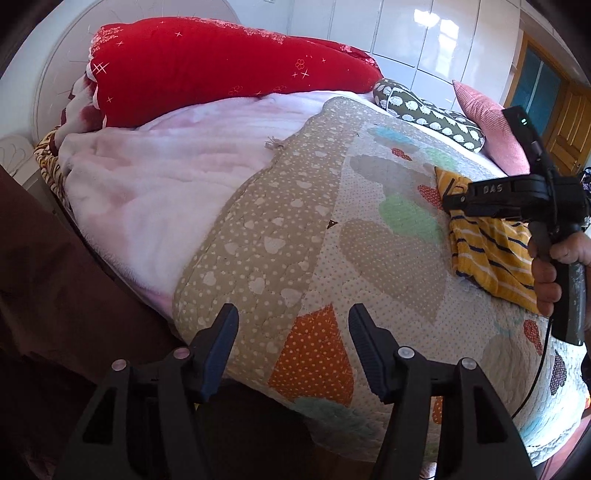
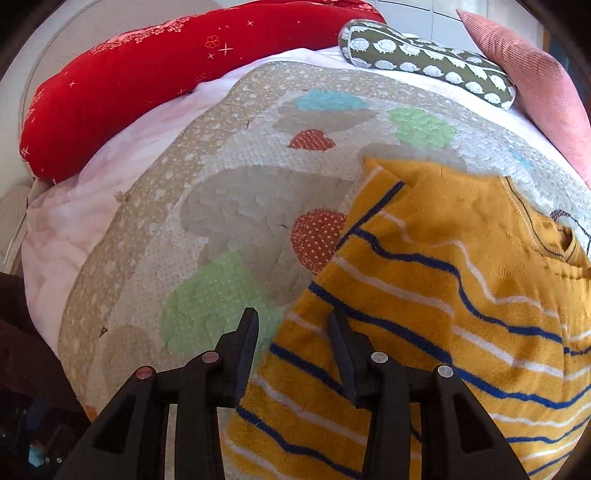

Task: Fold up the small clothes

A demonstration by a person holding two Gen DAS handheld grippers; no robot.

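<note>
A small yellow garment with blue and white stripes lies folded on a patchwork quilt. My right gripper is open, its jaws astride the garment's left edge, holding nothing. In the left wrist view the garment lies at the right, partly hidden by the right gripper's body held in a hand. My left gripper is open and empty, over the quilt's near edge, well left of the garment.
A red bolster, a pink blanket, a green patterned pillow and a pink cushion lie at the head of the bed. A white wardrobe stands behind. Dark brown fabric fills the lower left.
</note>
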